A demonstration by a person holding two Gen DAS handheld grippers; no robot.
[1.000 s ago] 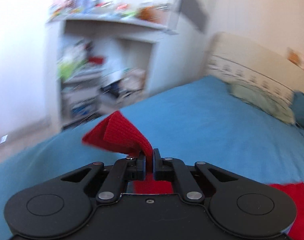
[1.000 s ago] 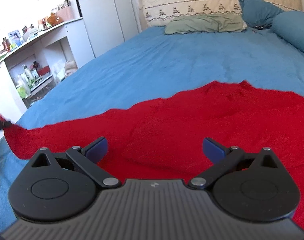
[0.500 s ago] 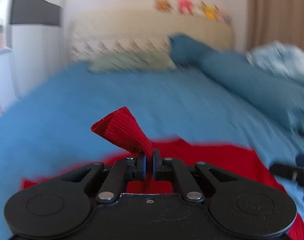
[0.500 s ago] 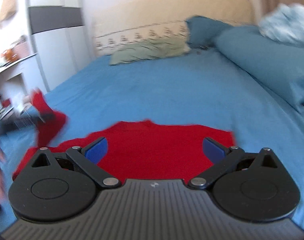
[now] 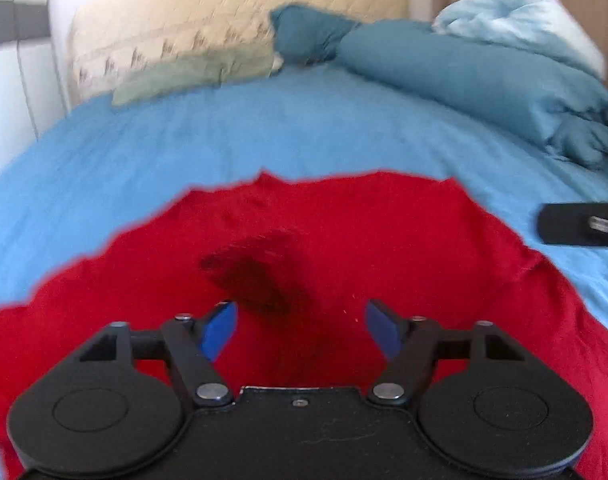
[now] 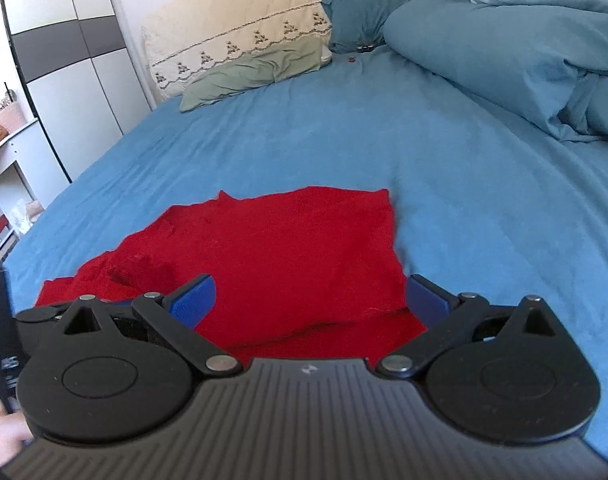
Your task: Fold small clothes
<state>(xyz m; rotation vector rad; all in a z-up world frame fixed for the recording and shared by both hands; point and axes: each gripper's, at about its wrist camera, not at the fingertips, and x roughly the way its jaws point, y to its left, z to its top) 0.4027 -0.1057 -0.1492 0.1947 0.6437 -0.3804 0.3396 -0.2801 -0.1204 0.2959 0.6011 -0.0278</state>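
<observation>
Released since the earlier frame, the red garment [image 5: 344,240] now lies folded over on the blue bed sheet [image 5: 263,132]; my left gripper [image 5: 299,326] and right gripper [image 6: 310,300] both hover spread, empty. One fold appears done; further folds likely remain.

Left gripper [image 5: 299,326] is hanging wide open over the red garment [image 5: 344,240], which is spread on the blue bedsheet [image 5: 263,132]. The other gripper [image 5: 584,224] pokes in from the right edge.
</observation>
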